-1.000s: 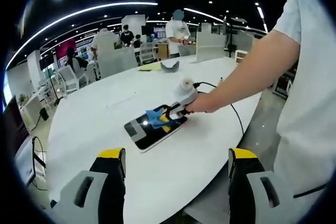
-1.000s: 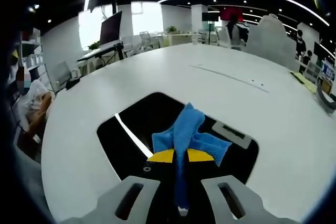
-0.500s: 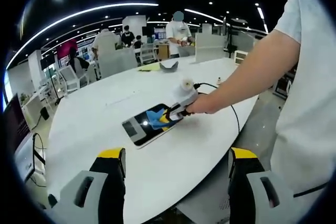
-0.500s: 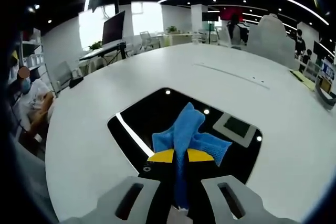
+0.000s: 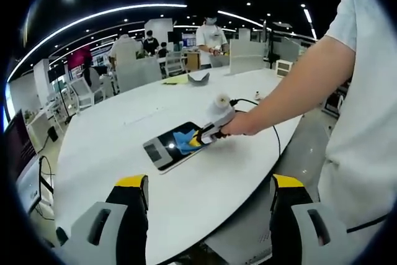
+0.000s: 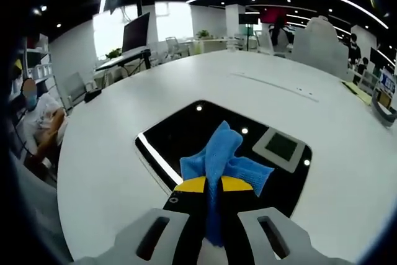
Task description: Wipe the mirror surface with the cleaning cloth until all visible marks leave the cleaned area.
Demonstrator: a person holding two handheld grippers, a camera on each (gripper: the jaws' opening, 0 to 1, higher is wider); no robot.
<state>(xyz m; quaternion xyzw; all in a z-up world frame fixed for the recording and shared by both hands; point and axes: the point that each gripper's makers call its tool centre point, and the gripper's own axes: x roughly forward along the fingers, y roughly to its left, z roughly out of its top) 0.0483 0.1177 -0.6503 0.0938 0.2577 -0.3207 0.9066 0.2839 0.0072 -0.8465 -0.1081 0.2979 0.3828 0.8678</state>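
Observation:
A dark rectangular mirror lies flat on the white round table. My right gripper is shut on a blue cleaning cloth, which rests on the mirror's near part. In the left gripper view the right gripper is held by a person's hand, with the blue cloth pressed on the mirror's right end. My left gripper stands open, well back from the mirror near the table's edge, nothing between its jaws.
A black cable trails across the table from the right gripper. A dark object and yellow paper lie at the table's far side. Chairs, desks and several people stand beyond. The holder's arm crosses from the right.
The right gripper and cloth have slid a little toward the near end of the mirror. The left gripper has drawn back slightly, so the mirror looks smaller.

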